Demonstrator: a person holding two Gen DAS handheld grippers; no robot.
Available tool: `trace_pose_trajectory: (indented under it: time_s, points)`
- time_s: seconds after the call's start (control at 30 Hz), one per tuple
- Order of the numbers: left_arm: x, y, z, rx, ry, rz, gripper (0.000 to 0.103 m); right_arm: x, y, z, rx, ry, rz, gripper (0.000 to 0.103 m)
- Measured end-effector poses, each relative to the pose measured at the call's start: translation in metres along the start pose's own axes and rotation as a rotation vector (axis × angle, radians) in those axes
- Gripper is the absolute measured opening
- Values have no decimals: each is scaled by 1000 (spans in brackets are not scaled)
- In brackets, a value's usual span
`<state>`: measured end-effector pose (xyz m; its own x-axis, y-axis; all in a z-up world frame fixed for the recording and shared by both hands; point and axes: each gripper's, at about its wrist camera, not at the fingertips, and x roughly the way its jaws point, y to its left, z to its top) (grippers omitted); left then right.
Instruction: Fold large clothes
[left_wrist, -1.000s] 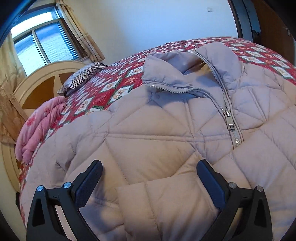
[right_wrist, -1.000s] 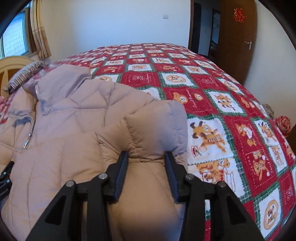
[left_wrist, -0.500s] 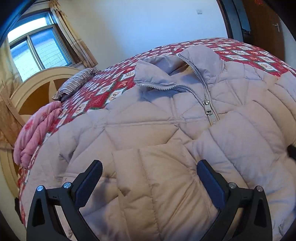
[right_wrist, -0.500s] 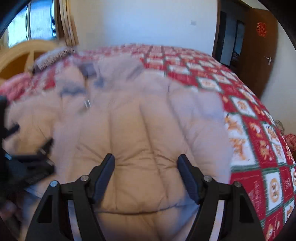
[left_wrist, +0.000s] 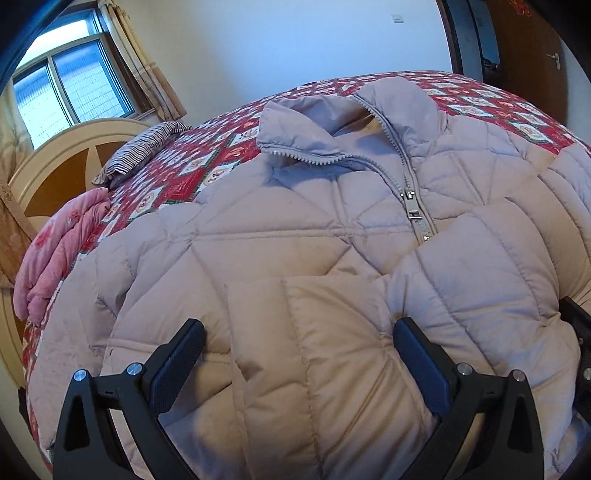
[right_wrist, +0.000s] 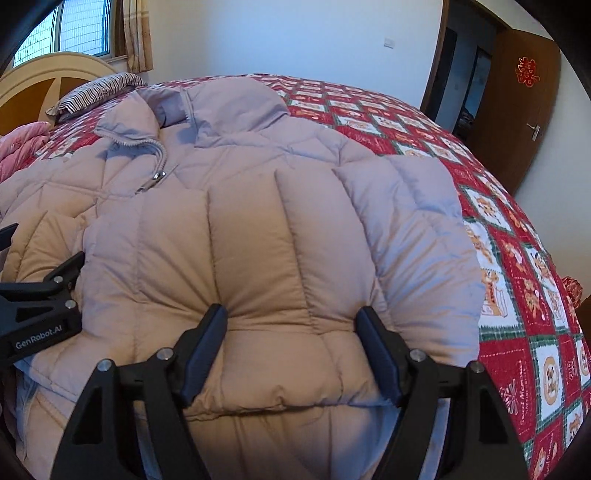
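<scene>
A pale pink quilted puffer jacket (left_wrist: 295, 229) lies front up on the bed, zipped partway, its collar toward the far side. Both sleeves are folded across its chest. My left gripper (left_wrist: 299, 328) stands wide open just over the left sleeve's cuff (left_wrist: 314, 295), its pads clear of the fabric. The right gripper (right_wrist: 291, 313) is open too, with the folded right sleeve (right_wrist: 295, 240) bulging between its fingers and lying loose on the jacket. The left gripper (right_wrist: 40, 295) shows at the left edge of the right wrist view.
A red patterned quilt (right_wrist: 517, 258) covers the bed. By the cream headboard (left_wrist: 55, 166) on the left lie a striped pillow (left_wrist: 147, 147) and a bunched pink blanket (left_wrist: 55, 251). A brown door (right_wrist: 517, 110) stands at the far right.
The right gripper, shut on the right sleeve a second ago, carried it left across the jacket, then opened and let it go. The left gripper stayed open and barely shifted.
</scene>
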<state>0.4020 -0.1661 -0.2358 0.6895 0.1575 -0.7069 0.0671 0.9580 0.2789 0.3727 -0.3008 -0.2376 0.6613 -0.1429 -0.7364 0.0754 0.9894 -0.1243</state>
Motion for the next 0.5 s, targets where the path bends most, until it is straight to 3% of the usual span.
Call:
trace_pose_trajectory:
  time_s: [0.23,0.37,0.43,0.5]
  points:
    - [-45,24,6,13,-99,34,102,2,4,0,-20,3,-33,77]
    - [-90,87,0,-50,-173,-10,102,-11,-6,8,-6,25,6,78]
    - [-101,133,-13,-70,-201,45,102,-37,-17,9,65,-16,18,80]
    - [-98,191,-35,-116,-187,122,102,-64,-23,3,115,-57,51,94]
